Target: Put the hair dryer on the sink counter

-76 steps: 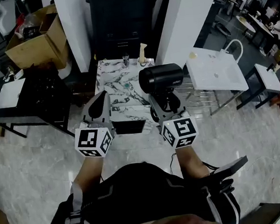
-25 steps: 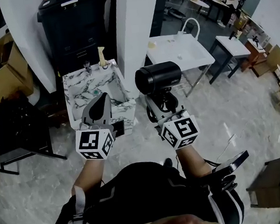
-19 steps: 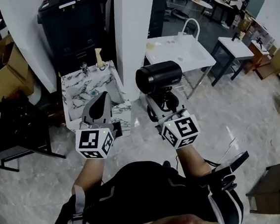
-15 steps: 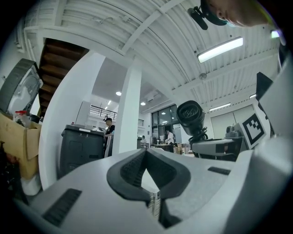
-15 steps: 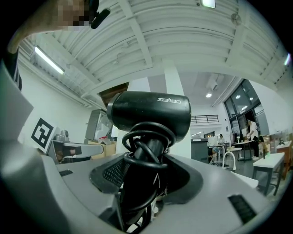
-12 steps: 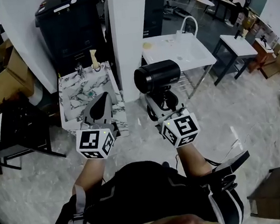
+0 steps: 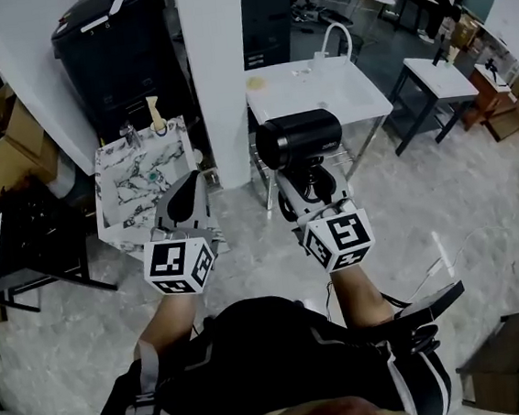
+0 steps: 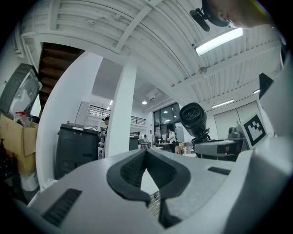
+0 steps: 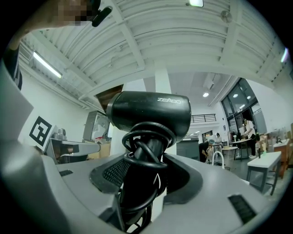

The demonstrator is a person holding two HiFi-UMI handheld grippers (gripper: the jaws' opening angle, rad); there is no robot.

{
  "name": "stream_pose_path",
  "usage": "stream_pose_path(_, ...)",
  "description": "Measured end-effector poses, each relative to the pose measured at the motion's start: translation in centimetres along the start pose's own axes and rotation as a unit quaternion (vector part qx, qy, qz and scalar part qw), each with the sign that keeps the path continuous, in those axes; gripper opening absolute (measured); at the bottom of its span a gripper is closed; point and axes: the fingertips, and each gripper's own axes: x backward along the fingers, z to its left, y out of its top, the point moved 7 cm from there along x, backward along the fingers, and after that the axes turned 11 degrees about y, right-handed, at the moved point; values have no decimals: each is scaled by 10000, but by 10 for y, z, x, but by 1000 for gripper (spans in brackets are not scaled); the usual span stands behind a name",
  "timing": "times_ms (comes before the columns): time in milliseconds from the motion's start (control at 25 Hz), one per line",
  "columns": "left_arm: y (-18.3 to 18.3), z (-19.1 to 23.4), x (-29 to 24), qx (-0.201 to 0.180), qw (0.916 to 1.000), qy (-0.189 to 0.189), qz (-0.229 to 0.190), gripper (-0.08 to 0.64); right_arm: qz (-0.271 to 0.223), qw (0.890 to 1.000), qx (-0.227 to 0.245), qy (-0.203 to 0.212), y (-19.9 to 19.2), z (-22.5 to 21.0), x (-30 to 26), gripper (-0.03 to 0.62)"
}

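White sink counter (image 7: 321, 90) is now brought straight ahead, so placement seems near. The black cord-wrapped hair dryer (image 7: 298, 140) is clasped by the right gripper (image 7: 305, 186); the left gripper (image 7: 187, 184) is closed, empty.

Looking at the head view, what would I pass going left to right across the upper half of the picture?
Cardboard box, marble sink counter, white pillar, hair dryer, small white table.
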Motion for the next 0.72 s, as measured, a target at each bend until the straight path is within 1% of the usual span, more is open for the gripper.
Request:
stream_pose_path(160,-4,-31,-11,-65,9999,-92,42,5,-1,9999,-78,-67,-5,-27,18,238)
stream_pose_path(440,-12,-73,-25,-119,9997,-129,178,5,-64,9999,-113,-98,-7,-63,45,238)
stream_pose_path(720,-8,-120,-33,-246,9993,-225,139,6,-98,9996,-211,-164,-10,-92,81,238)
